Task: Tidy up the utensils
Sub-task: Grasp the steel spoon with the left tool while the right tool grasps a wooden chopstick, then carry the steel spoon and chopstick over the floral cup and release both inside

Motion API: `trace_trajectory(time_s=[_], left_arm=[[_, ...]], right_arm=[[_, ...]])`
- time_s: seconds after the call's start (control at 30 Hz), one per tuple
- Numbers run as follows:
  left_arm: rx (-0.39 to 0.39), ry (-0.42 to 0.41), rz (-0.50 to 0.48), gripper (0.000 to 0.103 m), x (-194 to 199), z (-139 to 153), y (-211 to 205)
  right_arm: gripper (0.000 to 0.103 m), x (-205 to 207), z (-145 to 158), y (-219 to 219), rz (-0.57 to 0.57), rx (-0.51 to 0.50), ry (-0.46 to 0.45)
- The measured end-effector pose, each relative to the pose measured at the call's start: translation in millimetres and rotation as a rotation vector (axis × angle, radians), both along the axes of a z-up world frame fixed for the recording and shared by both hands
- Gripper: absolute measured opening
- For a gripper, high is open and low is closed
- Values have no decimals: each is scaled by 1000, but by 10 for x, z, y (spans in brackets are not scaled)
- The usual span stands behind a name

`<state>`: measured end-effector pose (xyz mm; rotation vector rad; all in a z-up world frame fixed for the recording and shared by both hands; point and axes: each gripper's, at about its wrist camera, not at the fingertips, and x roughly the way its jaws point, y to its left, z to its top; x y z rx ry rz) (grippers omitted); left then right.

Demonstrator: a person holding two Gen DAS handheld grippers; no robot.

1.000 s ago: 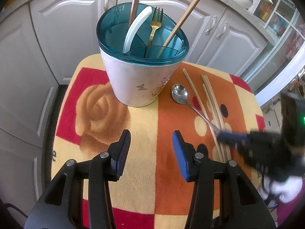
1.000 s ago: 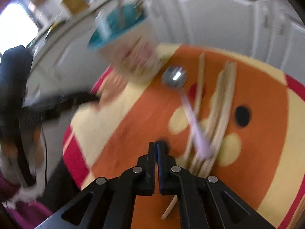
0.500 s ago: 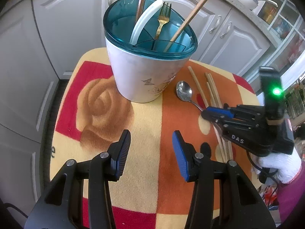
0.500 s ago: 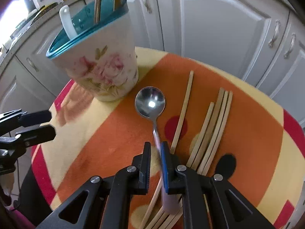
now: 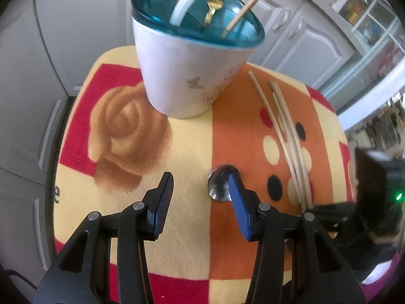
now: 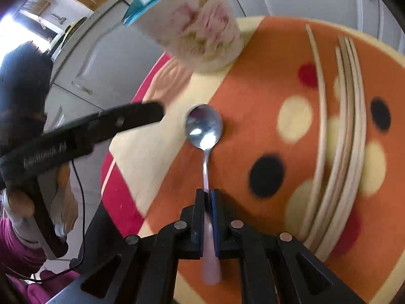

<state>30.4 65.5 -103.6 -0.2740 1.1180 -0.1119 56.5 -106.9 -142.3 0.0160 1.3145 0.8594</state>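
My right gripper (image 6: 208,195) is shut on the handle of a metal spoon (image 6: 204,126) and holds it a little above the cloth, bowl pointing away. The spoon's bowl (image 5: 219,183) also shows in the left wrist view, just beyond my left gripper's right finger. My left gripper (image 5: 200,195) is open and empty above the cloth. A white flowered utensil holder (image 5: 184,76) with a teal divided top stands at the back, holding a gold fork (image 5: 214,7), a white utensil and wooden sticks. Several wooden chopsticks (image 5: 283,124) lie on the cloth to the right.
The small table is covered by a red, cream and orange patterned cloth (image 5: 121,126). Grey-white cabinet doors (image 5: 63,25) stand close behind and to the left. The left gripper's arm (image 6: 83,131) crosses the right wrist view at left. The table edge drops off on all sides.
My right gripper closed on the spoon's handle and lifted it, carrying it leftward toward my left gripper. The left gripper stayed open and moved closer to the cloth.
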Motion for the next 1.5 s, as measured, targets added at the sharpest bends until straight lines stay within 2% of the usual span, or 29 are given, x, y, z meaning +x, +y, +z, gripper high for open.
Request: trace_trajectory(time_s=[0.07,0.1,0.17,0.37,0.57,0.63,0.7,0.73,0.8,0.83,0.87,0.9,1.0,1.1,1.13,1.23,1.33,1.5], left_arm=[[-14,4,-16,45,-39,-32,22],[-31,10,-23,45,-49,-47,36],[-43,17,-33,45,-41,-69,35],[-68,22,-73,45,90,-174,-71],[-64,36,-119,43,212,-258,-216],[-56,35,-131,38,249,-262,-245],[-47,33,-149,29,289,-268,-273],[-39,33,-157,25,304,-272,-288],[-9,32,-191,13,322,-276,-334],[-3,28,-203,12,310,-272,-344],[12,22,-220,11,302,-258,-367],[18,16,-230,8,293,-244,-381],[-9,18,-230,5,278,-203,-352],[-25,1,-215,3,252,-93,-291],[-28,-8,-212,3,235,-56,-279],[-30,-48,-203,2,154,139,-223],[-33,-106,-201,2,23,398,-167],[5,-186,-190,2,-154,767,-60]], right_arm=[[8,3,31,-48,-15,17,-9],[14,30,79,-85,-29,8,-24],[18,105,151,-153,-37,-3,-60],[18,706,354,-313,-141,-24,-141],[18,1287,323,-143,-178,-131,-211],[18,1480,235,-70,-186,-189,-207],[18,1668,174,-6,-188,-220,-200],[18,1738,158,17,-191,-220,-204],[18,1843,165,61,-196,-213,-219],[18,1896,169,82,-196,-206,-220],[16,1934,172,91,-195,-199,-217],[6,1963,178,88,-194,-196,-215],[6,1914,258,42,-181,-164,-223],[6,1737,491,-55,-171,-104,-242],[6,1589,484,-107,-169,-80,-248],[6,1453,665,-166,-181,-37,-264],[5,1296,896,-375,-211,52,-262],[5,960,1363,-574,-215,126,-333]])
